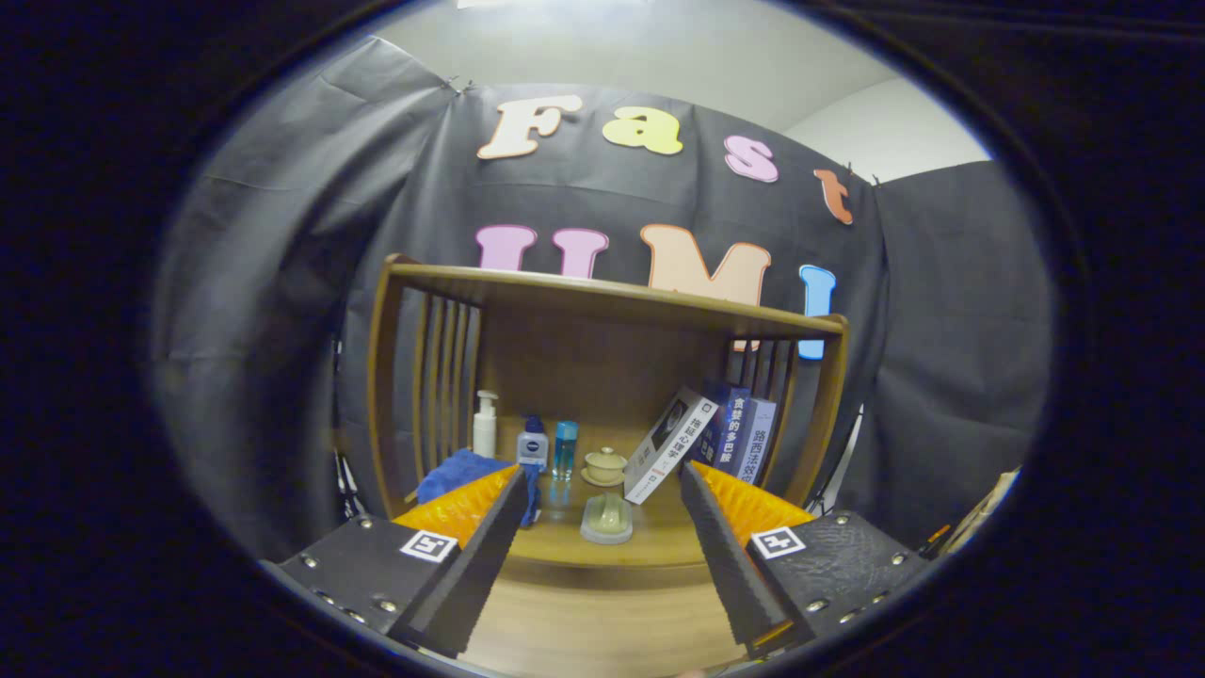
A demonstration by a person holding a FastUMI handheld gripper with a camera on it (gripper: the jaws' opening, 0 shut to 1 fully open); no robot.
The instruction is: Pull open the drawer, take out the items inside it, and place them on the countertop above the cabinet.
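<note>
My gripper (602, 474) is open, its two fingers spread wide and nothing between them. Ahead stands a wooden cabinet (612, 306) with slatted sides and a top board. Its countertop (659, 541) lies just beyond the fingertips. On the countertop, between the fingers, a pale green dish-like item (606, 520) lies near the front edge. A lidded cup on a saucer (604, 465) stands behind it. Below the countertop's edge a lighter wooden panel (602, 621) shows between the fingers; I cannot tell whether it is the drawer's front or whether the drawer is pulled out.
At the back of the countertop stand a white pump bottle (485, 426), a small dark blue bottle (532, 444) and a light blue bottle (565, 448). A blue cloth (457, 471) lies by the left finger. Several books (725, 433) lean against the right slats.
</note>
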